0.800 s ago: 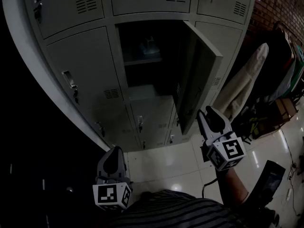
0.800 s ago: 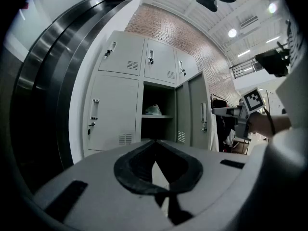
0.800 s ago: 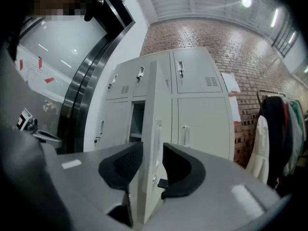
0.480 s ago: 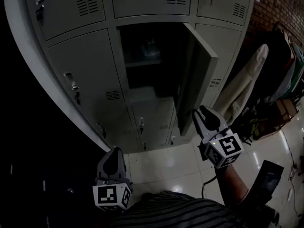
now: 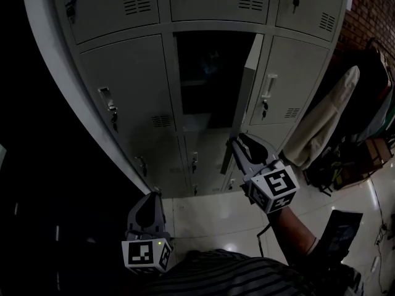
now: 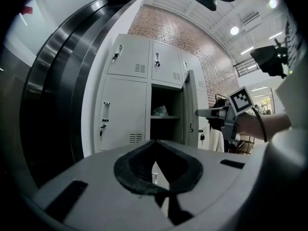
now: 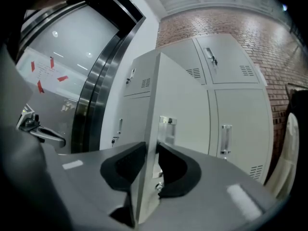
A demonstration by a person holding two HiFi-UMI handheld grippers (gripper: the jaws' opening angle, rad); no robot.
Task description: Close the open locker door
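You are clamping the right tool on the door edge, and it is standing nearer shut than a moment ago, so closing is progressing. The left tool is idling low, jaws together, empty.

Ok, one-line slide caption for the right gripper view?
Right tool clamped on the free edge of the open locker door, beside its handle, closed lockers behind.
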